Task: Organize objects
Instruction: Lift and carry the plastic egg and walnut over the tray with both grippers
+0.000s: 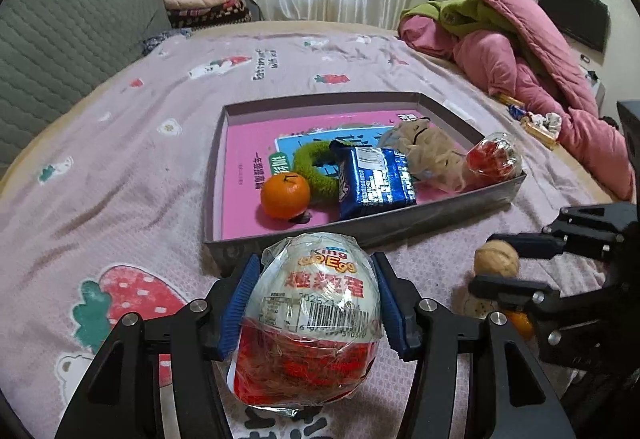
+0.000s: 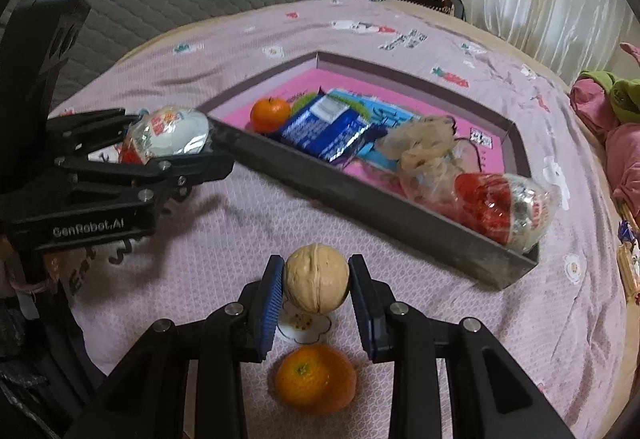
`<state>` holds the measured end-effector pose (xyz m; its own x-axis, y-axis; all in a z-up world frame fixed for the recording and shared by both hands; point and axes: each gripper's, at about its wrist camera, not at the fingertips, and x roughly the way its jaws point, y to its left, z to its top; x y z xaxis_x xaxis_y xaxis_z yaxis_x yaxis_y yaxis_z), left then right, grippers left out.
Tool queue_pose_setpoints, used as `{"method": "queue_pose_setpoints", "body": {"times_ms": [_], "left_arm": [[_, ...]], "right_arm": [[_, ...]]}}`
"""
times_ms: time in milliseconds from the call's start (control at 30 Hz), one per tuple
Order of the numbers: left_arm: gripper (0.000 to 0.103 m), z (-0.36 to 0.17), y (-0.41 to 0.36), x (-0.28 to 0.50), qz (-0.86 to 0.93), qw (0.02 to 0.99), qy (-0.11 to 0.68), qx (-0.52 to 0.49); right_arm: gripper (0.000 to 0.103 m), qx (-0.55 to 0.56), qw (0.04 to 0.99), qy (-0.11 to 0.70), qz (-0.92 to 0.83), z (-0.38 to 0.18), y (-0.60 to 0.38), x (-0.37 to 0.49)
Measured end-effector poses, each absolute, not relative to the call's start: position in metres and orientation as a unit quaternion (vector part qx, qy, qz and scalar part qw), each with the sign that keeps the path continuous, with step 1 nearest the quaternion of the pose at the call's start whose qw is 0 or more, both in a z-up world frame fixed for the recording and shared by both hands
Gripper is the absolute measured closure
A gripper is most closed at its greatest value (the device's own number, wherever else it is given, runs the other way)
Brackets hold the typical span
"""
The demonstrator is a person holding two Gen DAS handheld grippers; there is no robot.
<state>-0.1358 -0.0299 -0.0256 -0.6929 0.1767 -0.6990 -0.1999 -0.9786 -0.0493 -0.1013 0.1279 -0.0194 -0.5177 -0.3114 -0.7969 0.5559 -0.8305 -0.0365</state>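
The left tool [image 1: 314,303] grips a wrapped chocolate egg [image 1: 312,315] between its blue pads, just in front of the near wall of the shallow grey box [image 1: 420,227] that lies on the bed [image 1: 120,159]. The right tool [image 2: 316,285] is closed on a walnut [image 2: 317,277], also in front of that box wall and to the right of the egg, with a loose orange [image 2: 316,379] on the bed nearer still. Inside the box lie a second orange [image 1: 285,196], a green fuzzy ring [image 1: 316,169], a blue snack packet [image 1: 374,181], a beige mesh pouch [image 1: 430,151] and another wrapped egg [image 1: 494,159] in its right corner.
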Motion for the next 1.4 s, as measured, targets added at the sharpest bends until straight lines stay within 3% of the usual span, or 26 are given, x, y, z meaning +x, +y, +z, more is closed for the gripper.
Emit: {"method": "queue_pose_setpoints", "body": {"times_ms": [567, 1400], "left_arm": [[0.045, 0.016, -0.023, -0.123, 0.939, 0.102, 0.016, -0.329], [0.045, 0.032, -0.02, -0.154, 0.951, 0.08, 0.025, -0.298]], "right_arm": [[0.07, 0.351, 0.201, 0.079, -0.911, 0.028, 0.156, -0.103], [0.07, 0.301, 0.169, 0.084, -0.935, 0.048, 0.155, -0.125]]}}
